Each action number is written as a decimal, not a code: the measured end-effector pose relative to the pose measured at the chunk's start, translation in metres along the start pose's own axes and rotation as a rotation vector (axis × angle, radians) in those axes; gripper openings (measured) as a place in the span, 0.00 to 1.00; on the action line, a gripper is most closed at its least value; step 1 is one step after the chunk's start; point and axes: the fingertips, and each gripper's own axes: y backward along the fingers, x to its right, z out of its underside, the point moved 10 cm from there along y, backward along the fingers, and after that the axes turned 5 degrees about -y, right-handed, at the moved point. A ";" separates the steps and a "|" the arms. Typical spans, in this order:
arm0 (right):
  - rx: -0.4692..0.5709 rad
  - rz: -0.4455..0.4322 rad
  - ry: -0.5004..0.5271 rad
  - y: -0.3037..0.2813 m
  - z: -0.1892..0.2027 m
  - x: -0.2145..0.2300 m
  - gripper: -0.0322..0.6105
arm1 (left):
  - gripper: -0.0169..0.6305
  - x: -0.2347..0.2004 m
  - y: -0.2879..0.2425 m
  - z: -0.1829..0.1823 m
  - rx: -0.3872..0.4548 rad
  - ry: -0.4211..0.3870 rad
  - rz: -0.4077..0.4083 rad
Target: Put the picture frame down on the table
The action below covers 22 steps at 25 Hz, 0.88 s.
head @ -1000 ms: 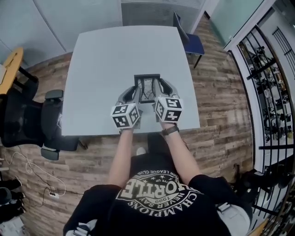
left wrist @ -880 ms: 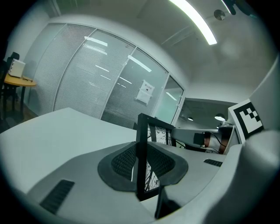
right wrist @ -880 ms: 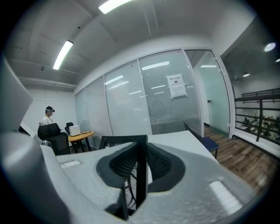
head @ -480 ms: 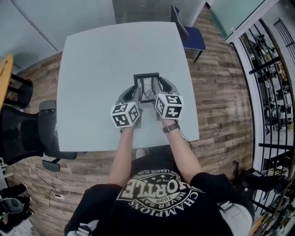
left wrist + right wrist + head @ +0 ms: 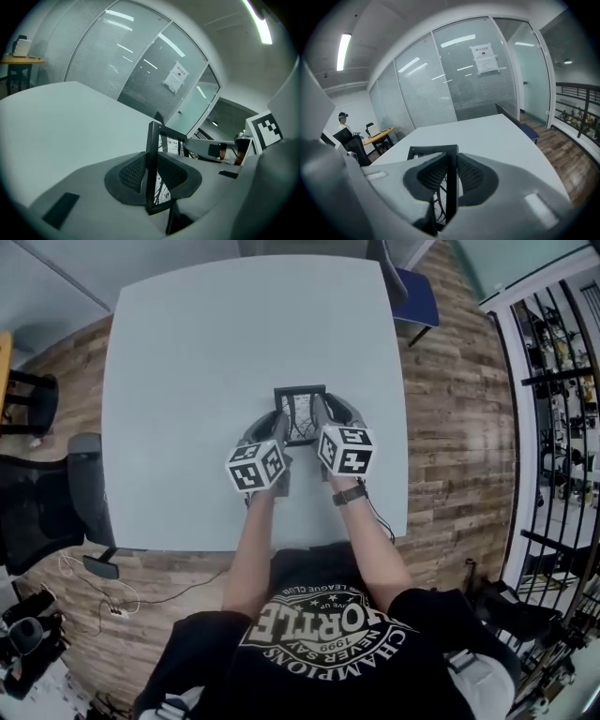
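Observation:
A small black picture frame (image 5: 301,412) with a black-and-white print is held over the near middle of the pale grey table (image 5: 206,352). My left gripper (image 5: 280,427) is shut on the frame's left edge (image 5: 152,164). My right gripper (image 5: 318,421) is shut on its right edge (image 5: 451,183). In both gripper views the frame's black rim stands upright, pinched between the ribbed pads. Whether the frame touches the tabletop is hidden by the grippers.
A blue chair (image 5: 412,292) stands at the table's far right corner. A black office chair (image 5: 47,502) is on the left, beside the near edge. Glass partition walls (image 5: 454,79) close the room, and a black railing (image 5: 562,427) runs along the right.
Both grippers hold the frame in the same grip. The head view has shifted, so the table appears larger and further left; the frame sits slightly further from the near edge.

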 end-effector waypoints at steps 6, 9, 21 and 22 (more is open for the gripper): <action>-0.098 0.012 -0.060 -0.056 0.030 0.031 0.15 | 0.15 -0.031 -0.051 0.021 -0.100 0.029 -0.033; -0.134 0.021 -0.080 -0.078 0.042 0.040 0.15 | 0.15 -0.044 -0.070 0.030 -0.139 0.039 -0.048; -0.217 0.032 -0.109 -0.120 0.069 0.058 0.15 | 0.15 -0.069 -0.102 0.048 -0.216 0.077 -0.086; -0.223 0.033 -0.109 -0.122 0.070 0.060 0.15 | 0.15 -0.070 -0.105 0.049 -0.223 0.079 -0.091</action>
